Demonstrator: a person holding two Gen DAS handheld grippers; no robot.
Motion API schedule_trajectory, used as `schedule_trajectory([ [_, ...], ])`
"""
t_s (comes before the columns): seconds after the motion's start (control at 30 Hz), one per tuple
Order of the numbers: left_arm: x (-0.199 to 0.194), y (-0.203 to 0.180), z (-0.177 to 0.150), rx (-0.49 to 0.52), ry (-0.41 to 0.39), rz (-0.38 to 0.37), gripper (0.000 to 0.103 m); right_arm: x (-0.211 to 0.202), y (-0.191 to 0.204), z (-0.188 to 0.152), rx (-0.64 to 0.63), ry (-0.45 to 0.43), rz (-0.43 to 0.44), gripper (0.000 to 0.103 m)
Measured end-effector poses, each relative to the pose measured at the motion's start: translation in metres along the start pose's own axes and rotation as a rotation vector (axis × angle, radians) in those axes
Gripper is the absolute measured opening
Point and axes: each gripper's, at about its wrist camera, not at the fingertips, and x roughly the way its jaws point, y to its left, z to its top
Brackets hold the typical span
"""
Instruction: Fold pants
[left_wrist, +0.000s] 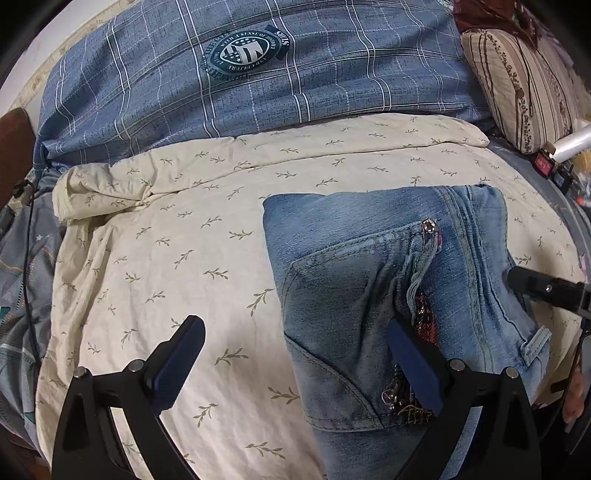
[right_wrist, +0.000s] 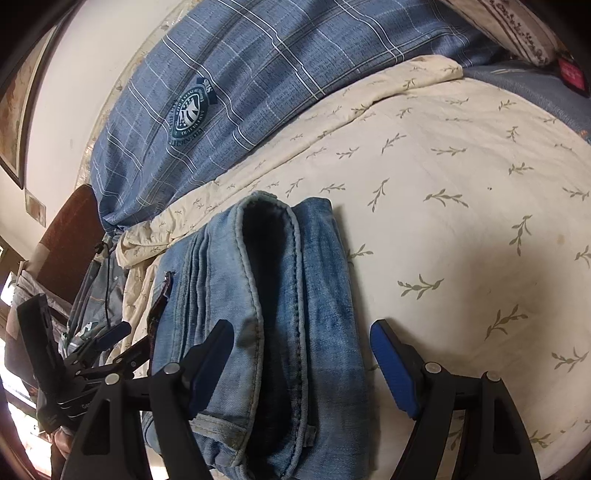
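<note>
Blue denim pants (left_wrist: 369, 280) lie folded into a compact stack on the cream leaf-print sheet (left_wrist: 184, 258), back pocket and zipper facing up. My left gripper (left_wrist: 295, 354) is open, its right finger over the pants' near edge, its left finger over bare sheet. In the right wrist view the pants (right_wrist: 280, 295) show their open waistband side. My right gripper (right_wrist: 303, 350) is open and straddles the near end of the stack, holding nothing. The left gripper (right_wrist: 122, 341) appears at the far left of that view, beside the pants.
A blue plaid duvet (left_wrist: 258, 74) with a round emblem is bunched along the back of the bed. A striped floral pillow (left_wrist: 517, 85) sits at back right. A black cable (left_wrist: 27, 258) and grey patterned bedding hang at the left edge.
</note>
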Motion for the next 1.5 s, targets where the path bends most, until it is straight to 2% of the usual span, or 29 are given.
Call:
schedule_trajectory([
  [0.27,-0.004,0.019,-0.003,-0.068,-0.003,-0.153,0.099,-0.004,-0.01,0.004,0.046,-0.011,0.026,0.079],
  [0.37,-0.002,0.021,-0.005,-0.078,-0.001,-0.187,0.099,-0.003,-0.015,0.005,0.071,-0.002,0.048,0.079],
  [0.47,0.01,0.015,-0.007,-0.052,0.041,-0.192,0.099,-0.001,-0.015,0.005,0.071,0.004,0.059,0.08],
  [0.67,0.023,0.034,-0.012,-0.196,0.1,-0.31,0.099,0.008,0.009,-0.005,-0.047,0.056,0.072,0.081],
  [0.8,0.014,0.031,-0.018,-0.156,0.08,-0.312,0.099,0.006,0.01,-0.006,-0.05,0.06,0.122,0.081],
  [0.87,0.014,0.029,-0.019,-0.135,0.076,-0.312,0.099,0.008,0.008,-0.006,-0.044,0.072,0.118,0.081],
  [1.1,0.024,0.033,-0.015,-0.187,0.102,-0.342,0.098,0.009,0.01,-0.009,-0.087,0.08,0.094,0.08],
  [1.17,0.022,0.032,-0.013,-0.184,0.095,-0.355,0.09,0.009,0.016,-0.01,-0.13,0.077,0.068,0.078],
  [1.23,0.016,0.028,-0.009,-0.183,0.093,-0.394,0.067,0.007,0.023,-0.011,-0.173,0.066,0.055,0.075],
  [1.27,0.013,0.025,-0.007,-0.169,0.088,-0.392,0.066,0.006,0.024,-0.011,-0.184,0.061,0.057,0.075],
  [1.33,0.01,0.019,-0.005,-0.14,0.082,-0.365,0.066,0.006,0.026,-0.012,-0.197,0.06,0.049,0.074],
  [1.4,0.013,0.022,-0.006,-0.164,0.088,-0.379,0.067,0.008,0.026,-0.014,-0.207,0.063,0.036,0.074],
  [1.47,0.021,0.029,-0.006,-0.214,0.116,-0.396,0.076,0.009,0.024,-0.013,-0.199,0.067,0.037,0.074],
  [1.5,0.026,0.033,-0.007,-0.25,0.134,-0.397,0.086,0.01,0.023,-0.013,-0.192,0.07,0.038,0.074],
])
